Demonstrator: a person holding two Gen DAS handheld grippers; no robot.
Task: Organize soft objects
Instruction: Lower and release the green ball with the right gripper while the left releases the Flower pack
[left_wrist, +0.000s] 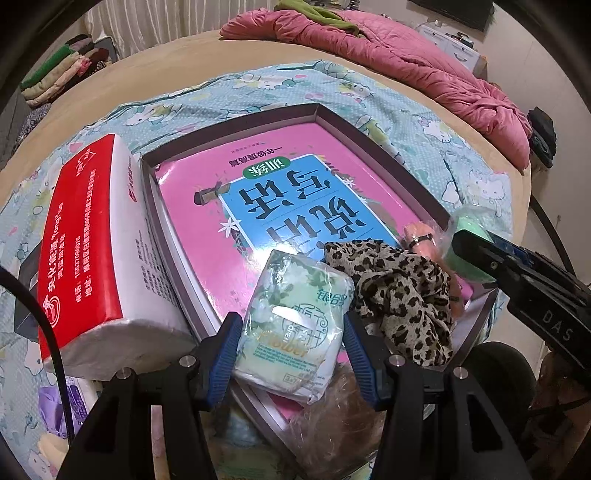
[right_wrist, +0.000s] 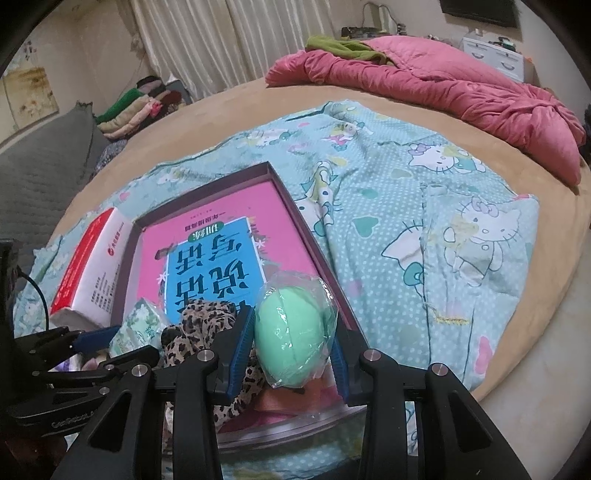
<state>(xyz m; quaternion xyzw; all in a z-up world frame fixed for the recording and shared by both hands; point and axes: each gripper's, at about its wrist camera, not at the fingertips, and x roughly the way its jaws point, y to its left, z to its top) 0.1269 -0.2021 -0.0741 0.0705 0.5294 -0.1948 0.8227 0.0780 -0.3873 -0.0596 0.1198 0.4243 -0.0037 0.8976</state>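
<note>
A shallow dark-rimmed box (left_wrist: 380, 147) with a pink and blue book cover inside lies on a Hello Kitty sheet; it also shows in the right wrist view (right_wrist: 314, 240). My left gripper (left_wrist: 291, 343) is shut on a green tissue pack (left_wrist: 291, 325) over the box's near edge. My right gripper (right_wrist: 291, 354) is shut on a green egg-shaped sponge in clear wrap (right_wrist: 291, 332) above the box's near right corner; the sponge also shows in the left wrist view (left_wrist: 467, 229). A leopard-print cloth (left_wrist: 402, 291) lies inside the box between them, and it shows in the right wrist view (right_wrist: 207, 321).
A red and white tissue block (left_wrist: 96, 251) stands left of the box. A pink quilt (right_wrist: 443, 85) lies at the far side of the bed. Folded clothes (right_wrist: 140, 107) are stacked at the far left. A clear crumpled bag (left_wrist: 332, 417) lies under my left gripper.
</note>
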